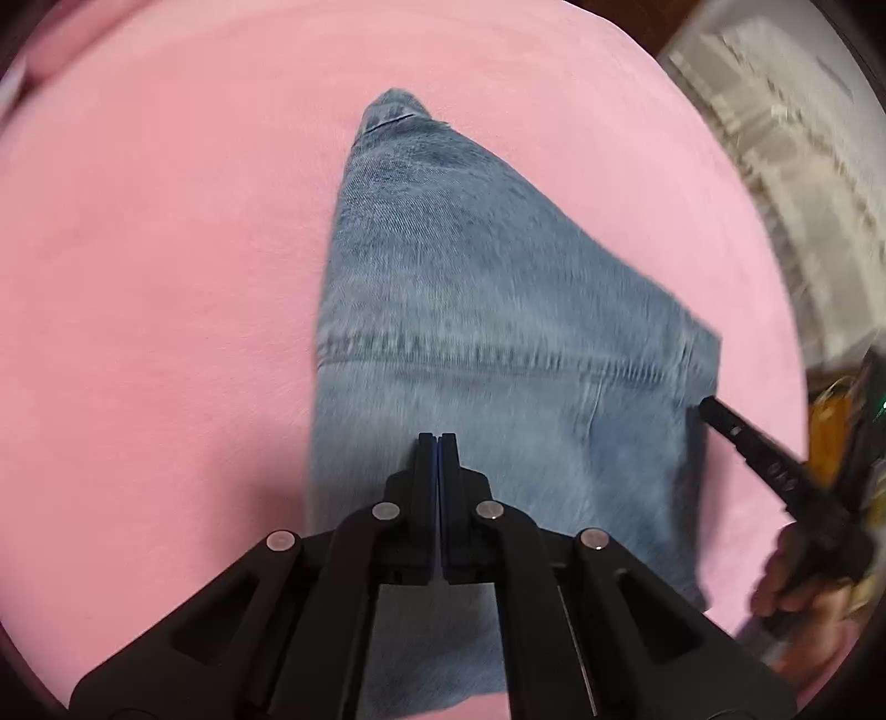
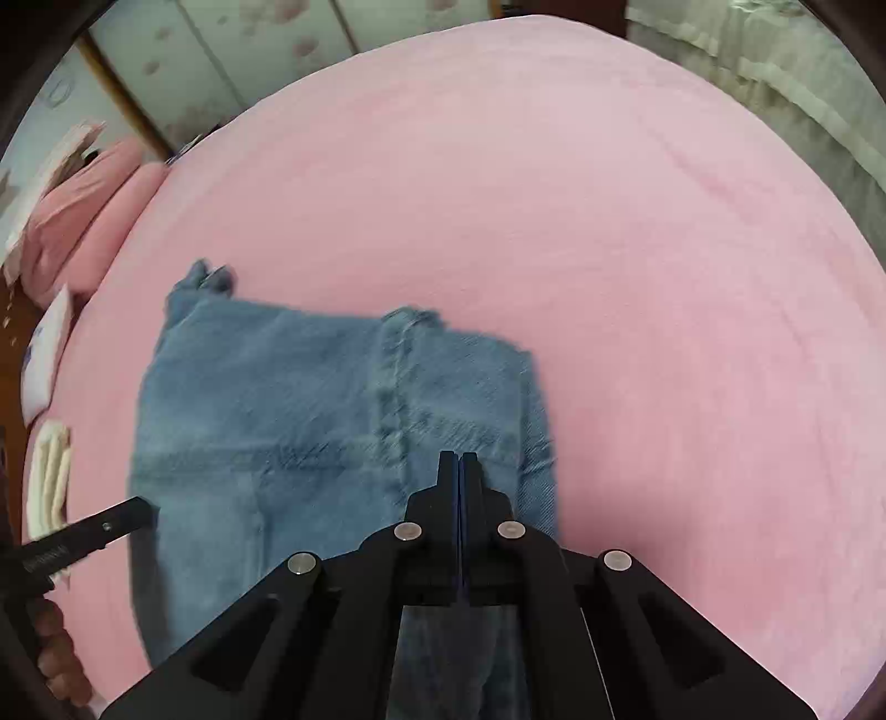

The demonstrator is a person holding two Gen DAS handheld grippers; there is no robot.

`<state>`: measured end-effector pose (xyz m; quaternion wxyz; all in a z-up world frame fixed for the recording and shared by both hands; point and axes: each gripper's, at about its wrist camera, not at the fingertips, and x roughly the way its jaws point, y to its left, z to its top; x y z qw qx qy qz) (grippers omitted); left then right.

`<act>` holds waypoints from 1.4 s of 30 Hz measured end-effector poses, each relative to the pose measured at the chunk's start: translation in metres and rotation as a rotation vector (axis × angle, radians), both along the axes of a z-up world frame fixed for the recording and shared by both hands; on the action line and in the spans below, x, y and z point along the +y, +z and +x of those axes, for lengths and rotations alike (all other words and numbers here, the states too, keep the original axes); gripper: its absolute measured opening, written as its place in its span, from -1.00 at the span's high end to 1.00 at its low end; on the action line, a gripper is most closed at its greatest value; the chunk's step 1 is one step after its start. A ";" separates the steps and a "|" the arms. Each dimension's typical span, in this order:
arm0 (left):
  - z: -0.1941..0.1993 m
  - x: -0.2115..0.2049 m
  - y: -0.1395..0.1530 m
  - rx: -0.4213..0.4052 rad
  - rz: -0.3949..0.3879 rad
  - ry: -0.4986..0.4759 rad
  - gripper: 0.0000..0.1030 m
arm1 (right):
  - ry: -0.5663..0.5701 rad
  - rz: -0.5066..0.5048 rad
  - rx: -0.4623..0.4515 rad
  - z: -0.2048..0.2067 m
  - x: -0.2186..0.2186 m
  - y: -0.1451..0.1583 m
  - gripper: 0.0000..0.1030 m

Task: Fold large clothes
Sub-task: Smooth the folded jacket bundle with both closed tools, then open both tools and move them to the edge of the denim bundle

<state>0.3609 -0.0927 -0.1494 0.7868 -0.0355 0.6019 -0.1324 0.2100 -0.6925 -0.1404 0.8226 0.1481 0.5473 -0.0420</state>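
We found the left gripper (image 1: 438,443) and right gripper (image 2: 459,462) pressed together, empty, above the half-folded jeans (image 2: 332,421); any snagging could undo the fold.

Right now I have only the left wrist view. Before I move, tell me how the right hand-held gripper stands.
Observer: The right hand-held gripper is shut, pads together, over the jeans. No denim shows between the pads.
Operator: Report what stands beyond the bed.
Observer: Pale doors with a flower print stand beyond the pink cover.
Operator: Name whatever lies out past my own gripper.
Observer: A folded cream cloth lies at the cover's edge, just past your left hand-held gripper.
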 end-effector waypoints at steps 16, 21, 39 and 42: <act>-0.142 0.005 0.019 0.056 0.216 0.098 0.97 | 0.137 0.004 0.169 -0.124 0.082 0.016 0.24; -0.156 0.004 0.040 0.085 0.253 0.061 0.72 | 0.121 0.058 0.179 -0.136 0.102 0.032 -0.30; -0.150 0.016 0.111 0.080 0.145 0.083 -0.29 | 0.041 0.176 0.123 -0.137 0.113 0.101 -0.58; -0.146 0.016 0.113 0.076 0.168 0.077 -0.29 | 0.032 0.176 0.118 -0.133 0.111 0.100 -0.63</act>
